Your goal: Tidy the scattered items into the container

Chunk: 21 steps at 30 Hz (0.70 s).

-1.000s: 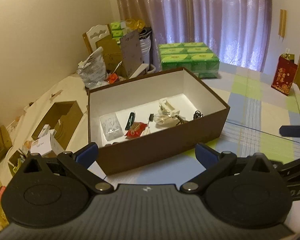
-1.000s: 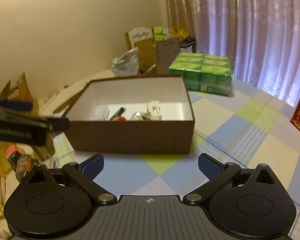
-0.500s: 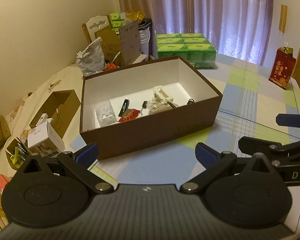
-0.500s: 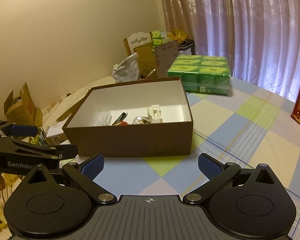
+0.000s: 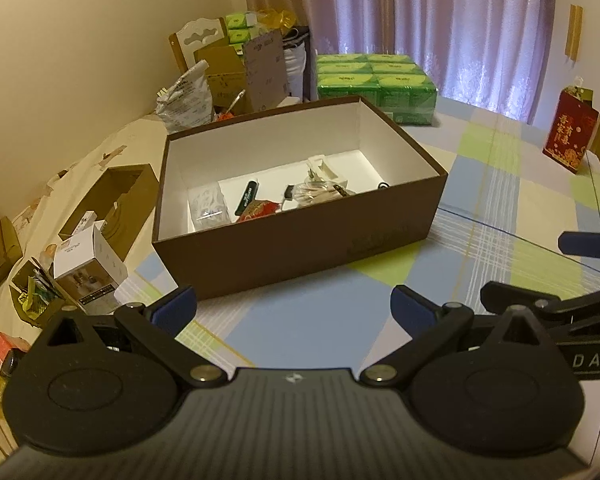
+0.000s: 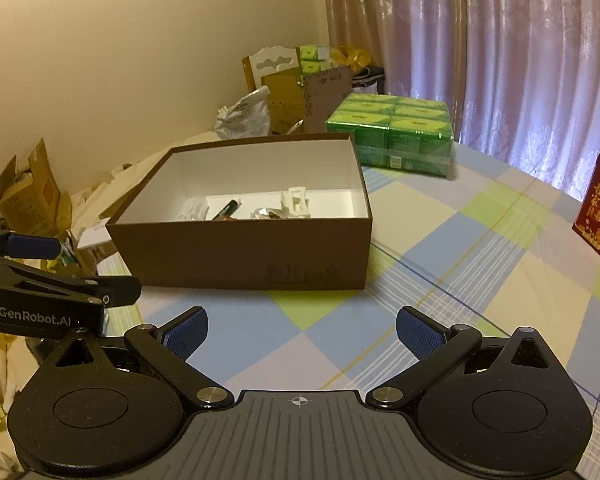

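Left wrist: left gripper [image 5: 294, 306] spread wide, empty; brown box [image 5: 300, 240] on checked cloth [image 5: 308, 320] just ahead, small items [image 5: 260, 210] inside | Right wrist: right gripper [image 6: 302, 332] spread, empty; box ahead, slightly left.

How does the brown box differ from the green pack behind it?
The brown box is open-topped, with small items loose on its white inside; the green pack is sealed in shiny wrap. The box is one plain dark container; the pack is several bright cartons bundled together. The box sits nearer both grippers. Both rest on the checked cloth.
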{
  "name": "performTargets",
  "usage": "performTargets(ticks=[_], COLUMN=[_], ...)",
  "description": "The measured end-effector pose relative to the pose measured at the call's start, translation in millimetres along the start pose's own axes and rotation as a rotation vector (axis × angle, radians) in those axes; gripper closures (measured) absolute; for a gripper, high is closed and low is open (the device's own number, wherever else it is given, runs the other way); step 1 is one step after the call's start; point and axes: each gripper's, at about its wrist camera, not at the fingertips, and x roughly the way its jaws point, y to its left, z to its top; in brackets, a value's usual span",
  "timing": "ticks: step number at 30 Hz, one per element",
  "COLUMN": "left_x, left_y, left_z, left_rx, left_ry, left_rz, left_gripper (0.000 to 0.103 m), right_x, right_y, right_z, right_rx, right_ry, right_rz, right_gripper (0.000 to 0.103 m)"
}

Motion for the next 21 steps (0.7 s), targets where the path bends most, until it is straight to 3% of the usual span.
performTargets(ticks=[10, 21], left_x=[-1, 6], left_y=[-1, 8], left_z=[2, 2], left_rx=[0.014, -0.012], left_ry=[-0.05, -0.02], left_rz=[0.035, 0.037], left_gripper=[0.001, 0.001], right_x=[4, 16], right_y=[2, 6], right_z=[3, 7], right_rx=[-0.006, -0.025], right_ry=[0.01, 0.025], right_rz=[0.001, 0.012], right_gripper=[0.0, 0.0])
